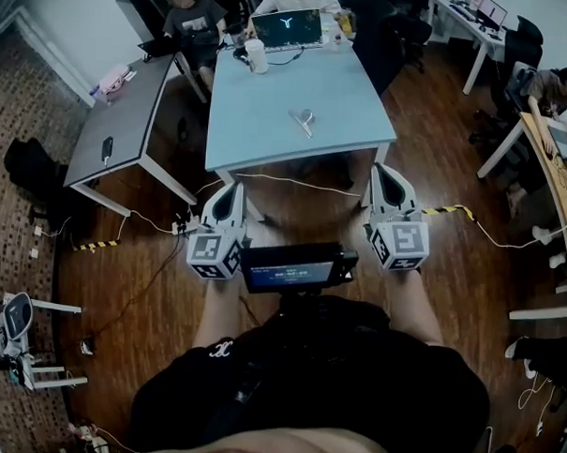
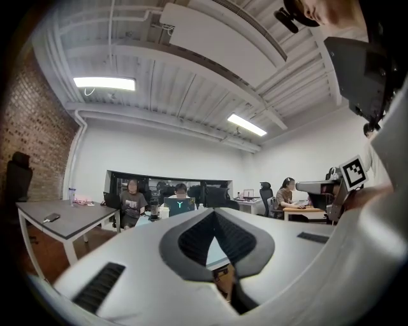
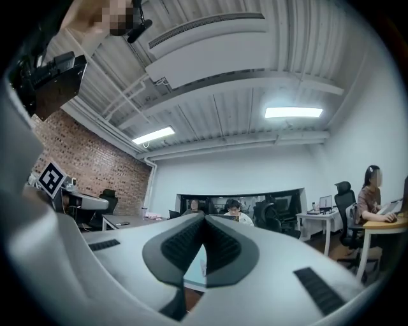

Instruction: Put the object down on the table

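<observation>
A light blue table (image 1: pixel 270 108) stands ahead, with an open laptop (image 1: pixel 286 29) at its far end. Short of its near edge, the left gripper (image 1: pixel 235 187) and right gripper (image 1: pixel 388 171) hover with jaws pressed together, empty. The small grey object (image 1: pixel 304 121) lies on the tabletop.

Bright ceiling strip lights (image 2: pixel 104 83), fisheye-bent edges
</observation>
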`<move>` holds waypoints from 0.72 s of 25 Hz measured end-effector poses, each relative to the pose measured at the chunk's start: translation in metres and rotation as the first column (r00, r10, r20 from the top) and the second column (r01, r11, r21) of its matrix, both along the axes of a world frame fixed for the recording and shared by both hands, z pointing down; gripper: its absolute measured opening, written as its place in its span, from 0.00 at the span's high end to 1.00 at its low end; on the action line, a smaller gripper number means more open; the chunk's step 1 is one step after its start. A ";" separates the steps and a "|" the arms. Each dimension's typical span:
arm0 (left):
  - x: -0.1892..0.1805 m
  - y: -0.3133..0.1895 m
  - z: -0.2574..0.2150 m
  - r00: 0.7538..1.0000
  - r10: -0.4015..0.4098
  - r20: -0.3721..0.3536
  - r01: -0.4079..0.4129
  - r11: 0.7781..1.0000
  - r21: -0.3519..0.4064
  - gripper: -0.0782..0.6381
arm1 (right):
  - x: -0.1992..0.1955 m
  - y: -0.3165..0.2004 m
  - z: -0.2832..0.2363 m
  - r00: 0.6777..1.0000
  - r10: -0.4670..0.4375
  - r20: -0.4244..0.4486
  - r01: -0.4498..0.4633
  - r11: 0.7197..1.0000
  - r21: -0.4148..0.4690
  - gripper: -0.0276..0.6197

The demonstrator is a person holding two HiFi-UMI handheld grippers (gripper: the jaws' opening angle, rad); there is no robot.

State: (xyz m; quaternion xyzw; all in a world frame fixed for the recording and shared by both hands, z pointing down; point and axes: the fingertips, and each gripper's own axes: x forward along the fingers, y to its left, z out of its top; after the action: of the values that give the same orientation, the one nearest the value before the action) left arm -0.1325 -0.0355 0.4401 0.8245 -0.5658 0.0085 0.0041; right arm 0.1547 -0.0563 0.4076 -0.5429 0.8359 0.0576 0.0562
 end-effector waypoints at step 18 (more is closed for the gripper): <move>0.028 0.010 -0.002 0.998 -0.068 0.011 0.068 0.998 -0.015 0.90 | 0.026 -0.001 -0.001 0.996 -0.088 0.017 0.088 0.996 0.013 1.00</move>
State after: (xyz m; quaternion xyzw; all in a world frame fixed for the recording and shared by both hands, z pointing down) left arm -0.1047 -0.0253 0.4378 0.8047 -0.5933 0.0168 0.0077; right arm 0.1804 -0.0572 0.4067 -0.5055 0.8582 0.0556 0.0692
